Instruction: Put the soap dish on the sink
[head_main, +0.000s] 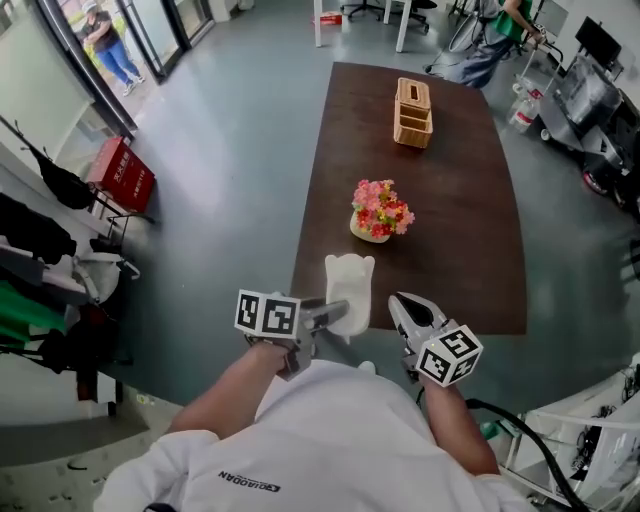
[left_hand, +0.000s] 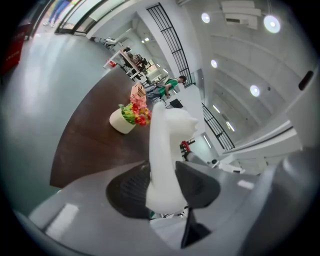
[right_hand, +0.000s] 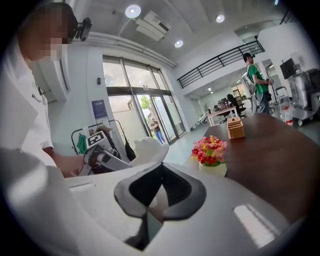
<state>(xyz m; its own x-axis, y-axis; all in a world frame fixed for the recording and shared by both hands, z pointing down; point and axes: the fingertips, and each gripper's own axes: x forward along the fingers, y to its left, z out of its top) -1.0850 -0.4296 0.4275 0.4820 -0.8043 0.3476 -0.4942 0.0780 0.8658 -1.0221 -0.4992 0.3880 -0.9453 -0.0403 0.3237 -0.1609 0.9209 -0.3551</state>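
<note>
My left claw (head_main: 338, 314) grips the dish (head_main: 349, 282) by its near end. Its long axis runs straight ahead of the claw, toward the surface (head_main: 470, 260). The right claw (head_main: 402, 303), just beside it, is closed and empty. I see no sink.

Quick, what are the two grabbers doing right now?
Left gripper: closed on the white soap dish.
Right gripper: closed, empty.

Dark brown table (head_main: 460, 225) on grey floor (head_main: 230, 180), glass doors (right_hand: 150, 110) behind
</note>
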